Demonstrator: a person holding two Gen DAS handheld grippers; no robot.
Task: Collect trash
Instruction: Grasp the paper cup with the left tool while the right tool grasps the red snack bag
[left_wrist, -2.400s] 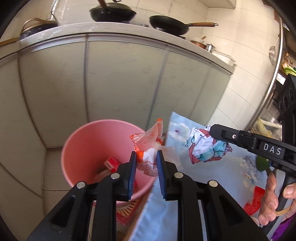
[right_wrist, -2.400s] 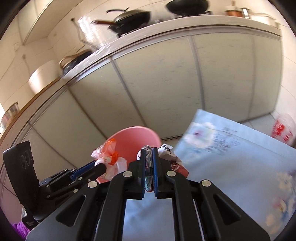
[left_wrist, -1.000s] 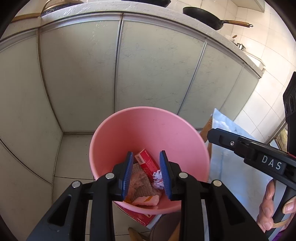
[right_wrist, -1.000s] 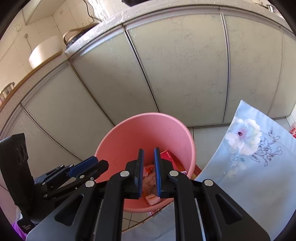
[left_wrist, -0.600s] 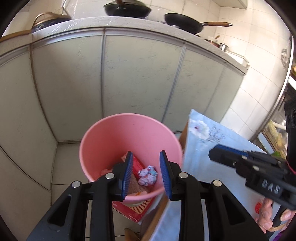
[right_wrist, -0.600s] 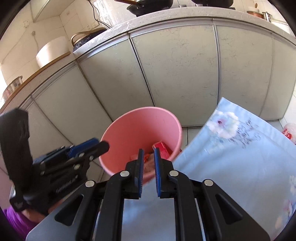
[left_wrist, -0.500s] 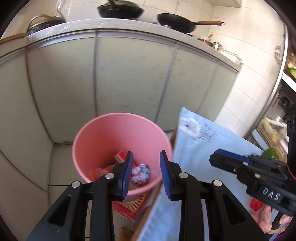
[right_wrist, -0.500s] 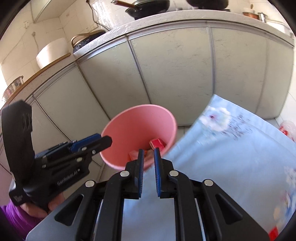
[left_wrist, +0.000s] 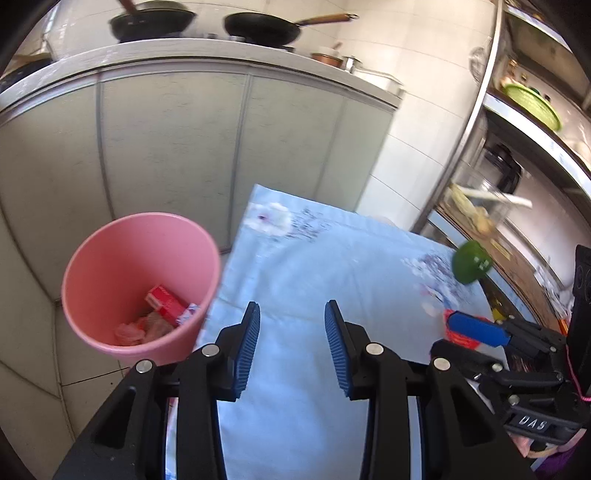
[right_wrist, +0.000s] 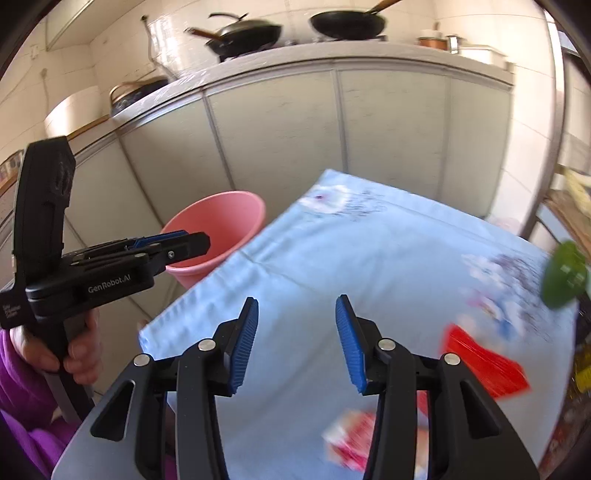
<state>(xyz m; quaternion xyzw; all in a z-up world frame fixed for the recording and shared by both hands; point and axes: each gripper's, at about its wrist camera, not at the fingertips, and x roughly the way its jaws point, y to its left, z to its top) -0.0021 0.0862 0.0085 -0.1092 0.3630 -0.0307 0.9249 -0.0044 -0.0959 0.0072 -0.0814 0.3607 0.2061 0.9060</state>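
Observation:
A pink bin (left_wrist: 140, 280) stands on the floor left of the table; it also shows in the right wrist view (right_wrist: 221, 232). It holds a red box (left_wrist: 164, 301) and crumpled wrappers. My left gripper (left_wrist: 291, 347) is open and empty above the blue floral tablecloth (left_wrist: 332, 266). My right gripper (right_wrist: 297, 339) is open and empty above the same cloth (right_wrist: 369, 258). A red wrapper (right_wrist: 480, 362) lies to its right, a red-and-white packet (right_wrist: 351, 439) lies partly under its right finger, and a green round object (right_wrist: 563, 275) sits at the cloth's far right.
Grey kitchen cabinets (left_wrist: 166, 140) stand behind the bin, with black pans (left_wrist: 258, 27) on the counter. A metal shelf rack (left_wrist: 517, 147) stands to the right of the table. The left gripper body (right_wrist: 92, 273) sits at the left of the right wrist view.
Both grippers dropped their wrappers into the bin, then swung right from above the bin to above the tablecloth. Both jaws have opened wider.

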